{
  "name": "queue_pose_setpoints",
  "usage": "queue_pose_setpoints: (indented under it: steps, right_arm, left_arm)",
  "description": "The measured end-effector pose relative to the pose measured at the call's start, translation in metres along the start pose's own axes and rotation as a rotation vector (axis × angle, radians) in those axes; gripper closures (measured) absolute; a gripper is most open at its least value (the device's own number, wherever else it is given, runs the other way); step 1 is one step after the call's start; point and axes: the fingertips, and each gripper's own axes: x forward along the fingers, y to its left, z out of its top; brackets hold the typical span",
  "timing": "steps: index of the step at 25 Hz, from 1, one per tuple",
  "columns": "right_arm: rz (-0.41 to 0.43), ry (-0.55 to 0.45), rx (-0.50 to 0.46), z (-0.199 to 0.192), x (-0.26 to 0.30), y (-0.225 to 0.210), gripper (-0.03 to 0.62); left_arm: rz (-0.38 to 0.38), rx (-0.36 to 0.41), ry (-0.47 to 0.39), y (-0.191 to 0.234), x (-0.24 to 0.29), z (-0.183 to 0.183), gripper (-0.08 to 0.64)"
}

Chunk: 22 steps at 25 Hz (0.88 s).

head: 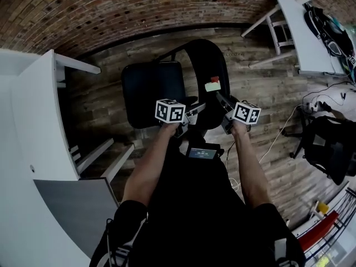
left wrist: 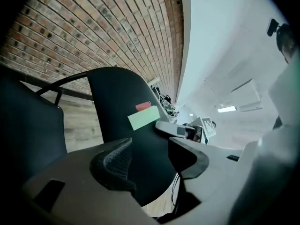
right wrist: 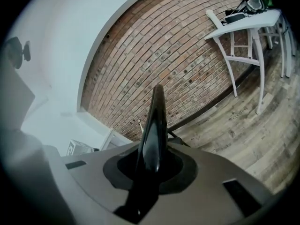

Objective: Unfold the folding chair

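Standing on the wood floor (head: 267, 93) just ahead, folding chair (head: 204, 71) looks about unfolded, seat (head: 153, 90) down; R tool (right wrist: 151, 165) clamps backrest (right wrist: 154, 121) edge, L tool (left wrist: 152, 156) gapes, gripping nothing.

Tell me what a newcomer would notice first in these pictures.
The black folding chair stands out, mid-floor before the brick wall, with a green note on its backrest. The right hand-held gripper is clamped on the backrest's edge. The left hand-held gripper faces the backrest with its jaws open.
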Motion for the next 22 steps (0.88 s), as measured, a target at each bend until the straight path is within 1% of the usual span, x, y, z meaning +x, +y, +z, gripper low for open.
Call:
queue_pose_setpoints:
  steps: [3, 8, 10, 12, 14, 16, 19, 22]
  right_arm:
    - [0.007, 0.003, 0.009, -0.009, 0.012, 0.002, 0.523]
    - [0.021, 0.027, 0.05, -0.031, 0.034, 0.004, 0.523]
    - [0.028, 0.038, 0.056, -0.037, 0.041, 0.01, 0.523]
    - [0.023, 0.045, 0.043, -0.037, 0.045, 0.015, 0.523]
    - [0.026, 0.046, 0.041, -0.036, 0.048, 0.019, 0.523]
    - [0.035, 0.044, 0.048, -0.039, 0.049, 0.022, 0.523]
    - [0.035, 0.04, 0.054, -0.04, 0.049, 0.019, 0.523]
    - [0.037, 0.035, 0.053, -0.039, 0.049, 0.022, 0.522]
  left_arm:
    - [0.002, -0.028, 0.009, -0.001, 0.008, -0.001, 0.302]
    - [0.047, -0.114, 0.03, 0.007, 0.019, -0.019, 0.302]
    - [0.035, -0.17, 0.009, 0.009, 0.017, -0.024, 0.312]
    - [0.034, -0.229, -0.002, 0.016, 0.013, -0.031, 0.314]
    - [0.054, -0.234, 0.019, 0.02, 0.012, -0.042, 0.314]
    - [0.074, -0.228, 0.019, 0.019, 0.014, -0.049, 0.314]
    - [0.089, -0.225, 0.004, 0.018, 0.016, -0.05, 0.314]
    - [0.095, -0.209, 0.018, 0.018, 0.015, -0.051, 0.314]
